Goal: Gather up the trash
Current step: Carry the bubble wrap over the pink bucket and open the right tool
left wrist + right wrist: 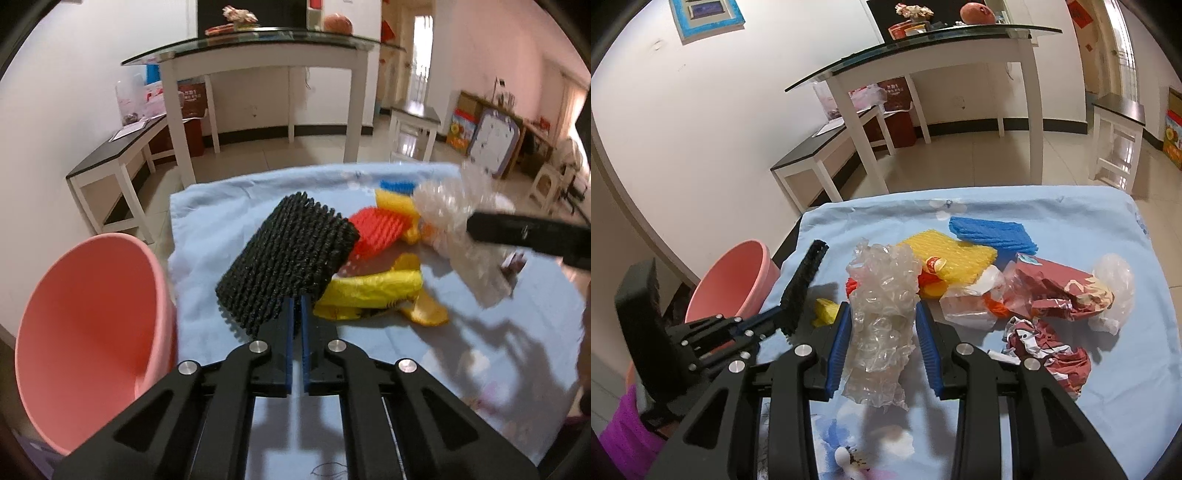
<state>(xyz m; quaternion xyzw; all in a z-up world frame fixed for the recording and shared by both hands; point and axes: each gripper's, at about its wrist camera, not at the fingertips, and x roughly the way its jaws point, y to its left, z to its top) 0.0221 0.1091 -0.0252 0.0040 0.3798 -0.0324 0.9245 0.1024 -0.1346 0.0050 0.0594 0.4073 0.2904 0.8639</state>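
My left gripper (295, 308) is shut on the lower edge of a black foam net (284, 258) and holds it up above the blue cloth, just right of the pink bucket (92, 332). In the right wrist view, this gripper (781, 315) and the black net (805, 288) show edge-on in front of the bucket (735, 280). My right gripper (882, 314) is shut on a crumpled clear plastic wrap (882, 295), its blue pads pressing both sides. From the left wrist view, the right gripper (476, 225) and the wrap (450, 214) appear at the right.
On the blue cloth (1089, 369) lie a yellow foam net (949, 254), a blue foam net (993, 232), torn red paper (1056, 288), a clear bag (967, 306) and a yellow wrapper (369, 291). A red foam net (376, 229) lies behind the black one. White tables stand beyond.
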